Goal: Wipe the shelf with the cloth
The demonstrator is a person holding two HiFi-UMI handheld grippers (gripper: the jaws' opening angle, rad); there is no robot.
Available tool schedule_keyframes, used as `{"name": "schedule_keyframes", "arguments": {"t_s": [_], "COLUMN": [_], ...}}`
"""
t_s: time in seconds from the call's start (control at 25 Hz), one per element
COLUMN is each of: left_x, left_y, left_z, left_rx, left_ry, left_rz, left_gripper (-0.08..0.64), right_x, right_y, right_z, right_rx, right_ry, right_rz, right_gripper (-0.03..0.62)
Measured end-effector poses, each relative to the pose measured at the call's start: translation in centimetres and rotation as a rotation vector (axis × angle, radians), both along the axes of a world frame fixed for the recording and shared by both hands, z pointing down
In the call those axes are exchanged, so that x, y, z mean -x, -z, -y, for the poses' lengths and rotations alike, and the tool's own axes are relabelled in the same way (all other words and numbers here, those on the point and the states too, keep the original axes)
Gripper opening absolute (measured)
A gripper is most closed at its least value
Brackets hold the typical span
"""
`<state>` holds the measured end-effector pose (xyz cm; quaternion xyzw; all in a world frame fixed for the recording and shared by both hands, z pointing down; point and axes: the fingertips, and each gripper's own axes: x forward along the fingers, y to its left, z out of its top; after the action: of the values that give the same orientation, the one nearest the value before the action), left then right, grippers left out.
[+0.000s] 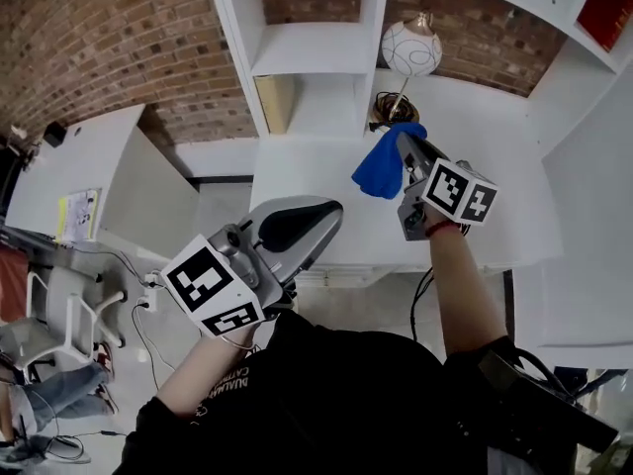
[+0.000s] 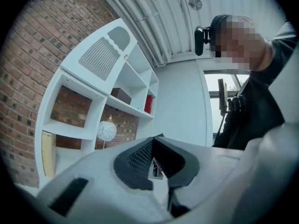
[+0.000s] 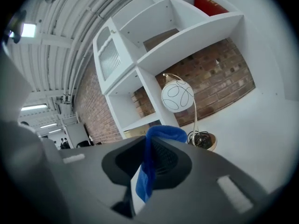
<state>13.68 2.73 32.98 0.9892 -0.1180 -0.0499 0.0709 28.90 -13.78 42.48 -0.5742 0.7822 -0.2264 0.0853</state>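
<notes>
The blue cloth (image 1: 380, 167) is clamped in the right gripper (image 1: 405, 152), with the jaws closed tight on a fold of it. In the right gripper view the cloth (image 3: 158, 134) is seen bunched over the jaw tips and hanging down between them. It is held over the white counter (image 1: 316, 181), just in front of the lamp base (image 1: 389, 115) and near the lower compartments of the white shelf (image 1: 235, 38); contact with the counter cannot be told. The lamp's round white shade (image 1: 411, 48) is seen above the cloth. The left gripper (image 1: 330, 212) is held lower and nearer the person, well apart from the cloth, at the counter's front edge. Its jaws are seen pressed together at the tips with nothing held. A red book (image 1: 603, 8) is seen on an upper right shelf, and a brick wall (image 1: 99, 38) behind.
</notes>
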Motion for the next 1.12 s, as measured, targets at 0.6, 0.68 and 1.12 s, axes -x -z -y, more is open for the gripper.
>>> {"name": "schedule_keyframes", "arguments": {"t_s": [0.6,0.68,1.12], "left_x": [-2.0,-1.3,-0.7], "left_y": [-9.7,-11.2,-12.9], "left_z": [-6.5,-6.4,-8.9], "left_rx": [0.084,0.111,0.181], "left_ry": [0.304,0.388,0.425], "left_rz": [0.138,0.156,0.118], "left_gripper": [0.000,0.000,-0.002], "right_x": [3.0,4.5,8.4], "right_y": [-5.7,-6.0,-8.0], "right_z": [-15.2,-16.5,-19.5], "right_rx": [0.051,0.037,0.053], "right_ry": [0.275,0.317,0.454], "right_rz": [-0.282,-0.328,-0.306], "right_gripper": [0.043,0.043,0.041]}}
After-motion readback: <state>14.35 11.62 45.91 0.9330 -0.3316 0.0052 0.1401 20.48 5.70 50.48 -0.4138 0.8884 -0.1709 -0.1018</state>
